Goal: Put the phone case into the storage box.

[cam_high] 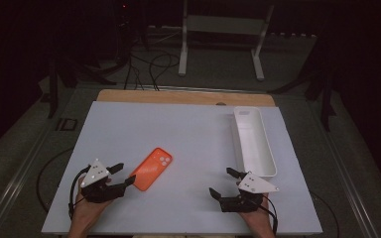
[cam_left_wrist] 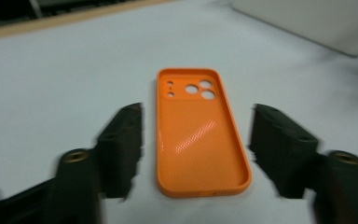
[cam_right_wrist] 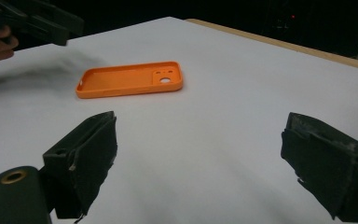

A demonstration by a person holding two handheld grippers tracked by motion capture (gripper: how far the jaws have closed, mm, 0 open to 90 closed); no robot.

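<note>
An orange phone case (cam_high: 151,168) lies hollow side up on the white table top (cam_high: 188,134), left of centre. My left gripper (cam_high: 123,175) is open just left of the case's near end. In the left gripper view the case (cam_left_wrist: 197,129) lies between and just beyond the two spread jaws, its camera holes at the far end. My right gripper (cam_high: 222,182) is open near the front edge, right of centre, with nothing between its jaws. In the right gripper view the case (cam_right_wrist: 131,78) lies farther off at upper left.
A long white tray (cam_high: 253,140) stands empty at the right side of the table, just beyond my right gripper. A wooden strip (cam_high: 183,96) borders the far edge. Cables and a white frame stand on the floor behind.
</note>
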